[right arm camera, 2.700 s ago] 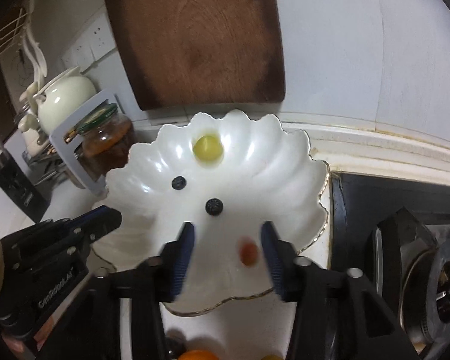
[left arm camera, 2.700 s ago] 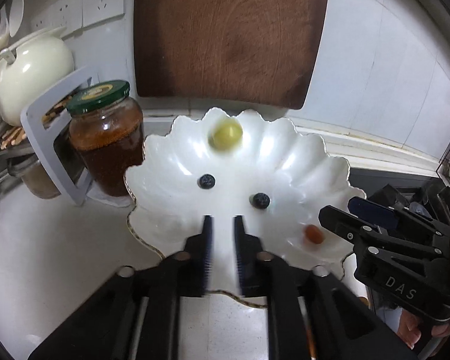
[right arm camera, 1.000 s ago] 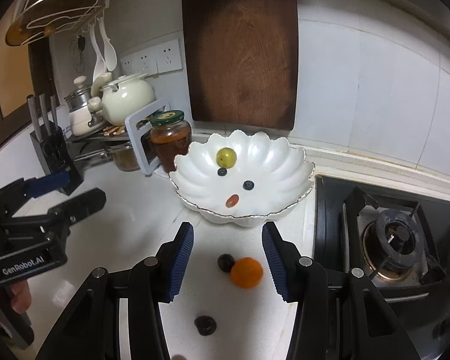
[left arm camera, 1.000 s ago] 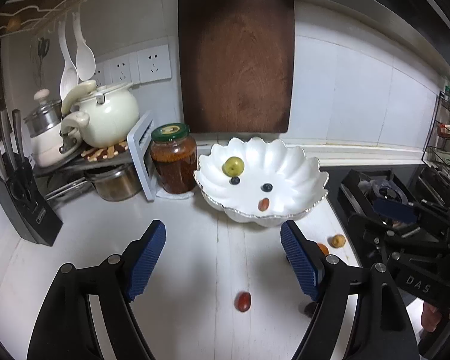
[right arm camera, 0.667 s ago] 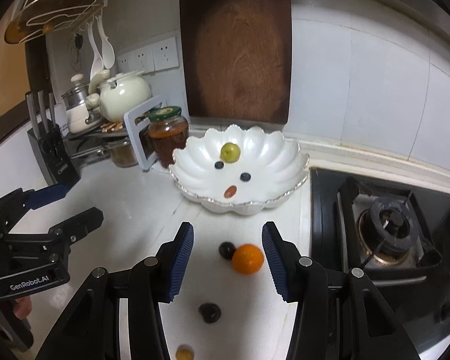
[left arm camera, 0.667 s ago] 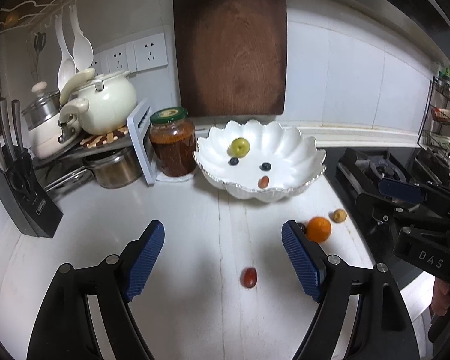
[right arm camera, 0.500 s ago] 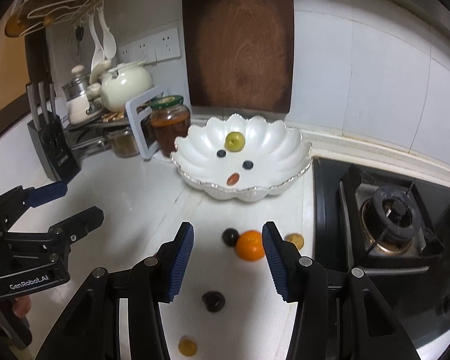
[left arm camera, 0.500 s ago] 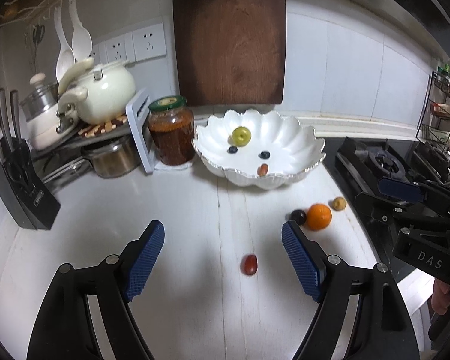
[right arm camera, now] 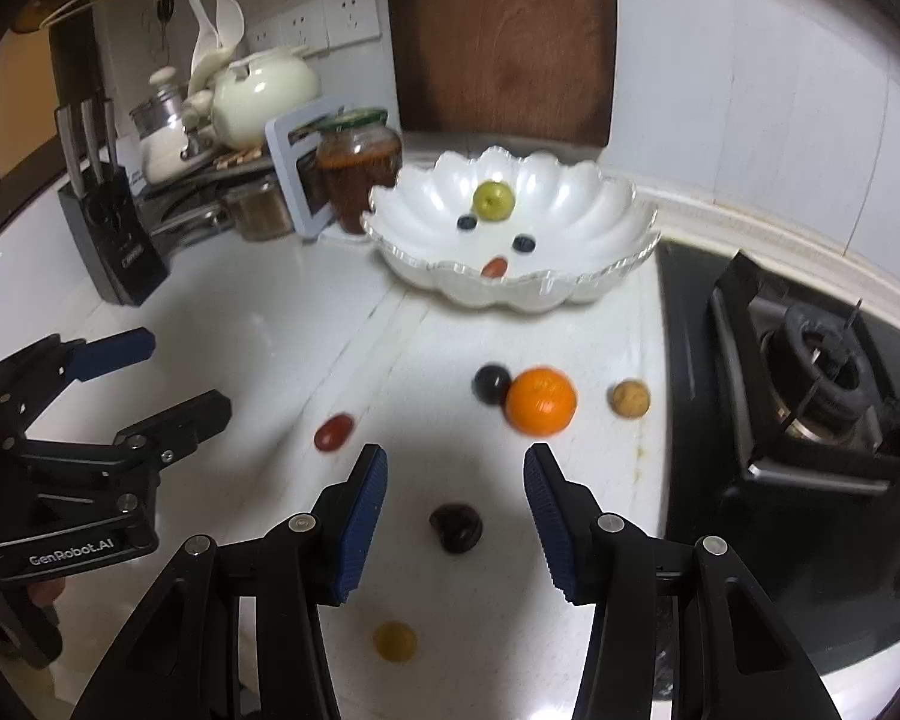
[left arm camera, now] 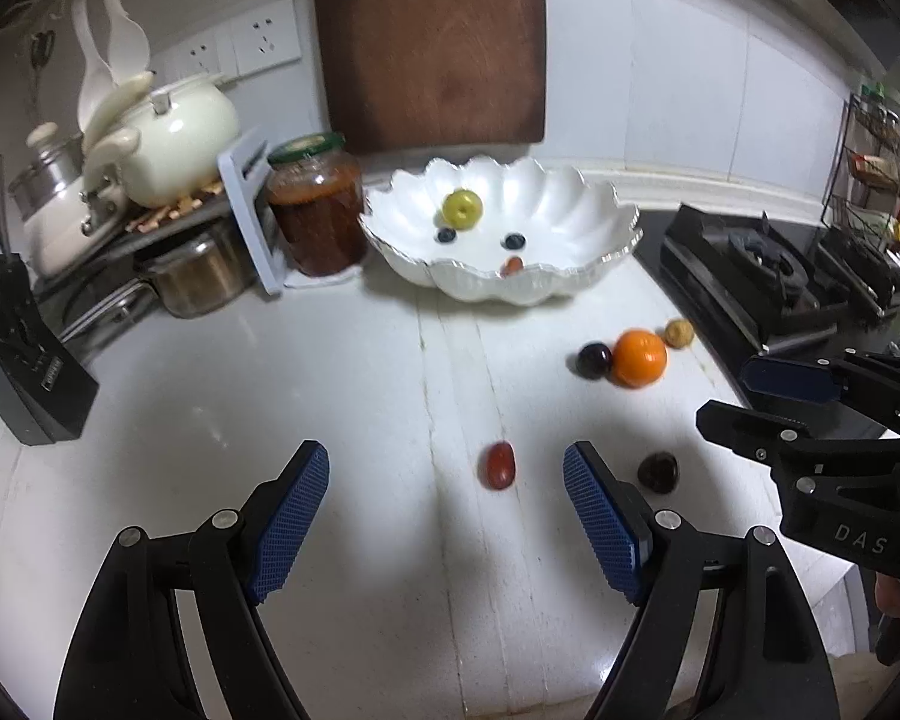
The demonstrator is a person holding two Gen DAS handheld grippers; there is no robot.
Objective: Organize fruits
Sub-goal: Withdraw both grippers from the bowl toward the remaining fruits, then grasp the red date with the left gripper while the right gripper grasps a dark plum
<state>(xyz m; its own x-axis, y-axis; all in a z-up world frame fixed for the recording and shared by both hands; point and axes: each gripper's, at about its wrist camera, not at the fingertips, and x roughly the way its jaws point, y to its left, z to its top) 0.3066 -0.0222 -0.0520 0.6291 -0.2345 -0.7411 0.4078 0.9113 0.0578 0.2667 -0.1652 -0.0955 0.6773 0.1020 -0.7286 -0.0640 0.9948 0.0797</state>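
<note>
A white scalloped bowl (left arm camera: 594, 252) (right arm camera: 588, 222) at the back holds a green fruit (left arm camera: 462, 208), two blueberries and a small red fruit (right arm camera: 494, 267). Loose on the counter lie a red grape tomato (left arm camera: 497, 465) (right arm camera: 333, 432), an orange (left arm camera: 640, 357) (right arm camera: 540, 401), a dark plum (right arm camera: 491, 383), a tan fruit (right arm camera: 629, 399), a dark fruit (right arm camera: 455, 527) (left arm camera: 658, 471) and a yellow fruit (right arm camera: 395, 641). My left gripper (left arm camera: 445, 495) is open above the counter, the tomato between its fingertips. My right gripper (right arm camera: 455, 501) is open over the dark fruit.
A jar of red sauce (left arm camera: 317, 204) stands left of the bowl, by a rack with a cream kettle (left arm camera: 174, 132). A knife block (left arm camera: 18, 360) is at far left. A gas stove (right arm camera: 810, 384) lies right. A wooden cutting board (left arm camera: 432, 42) leans on the wall.
Both grippers have pulled back from the bowl and lowered toward the counter. The left gripper opened wide. The loose fruits now lie nearer the fingers.
</note>
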